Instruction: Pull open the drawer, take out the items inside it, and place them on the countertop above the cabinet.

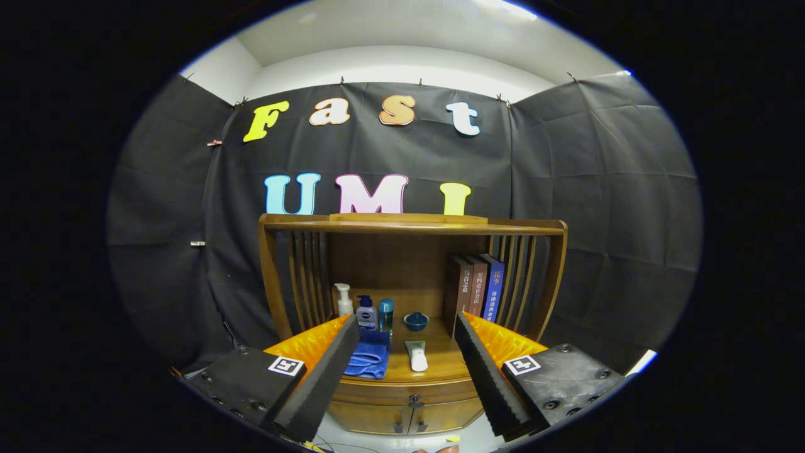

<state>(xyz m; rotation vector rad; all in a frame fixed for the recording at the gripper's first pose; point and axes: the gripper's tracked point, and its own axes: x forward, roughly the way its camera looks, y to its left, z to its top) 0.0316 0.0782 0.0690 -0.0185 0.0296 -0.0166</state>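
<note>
Gripper (pixel 407 352) fingers spread wide apart, clamping nothing, facing wooden cabinet (pixel 412 277); drawer (pixel 409 391) shut below countertop (pixel 440 368), where folded blue cloth (pixel 370 357) and small white item (pixel 416 355) lie between the fingers, bottles (pixel 365 311) beyond.

Cloth (pixel 370 356) left of tube (pixel 416 356) on countertop (pixel 440 368) — bottles (pixel 366 313) behind, books (pixel 476 287) right, drawer (pixel 412 392) below.
</note>
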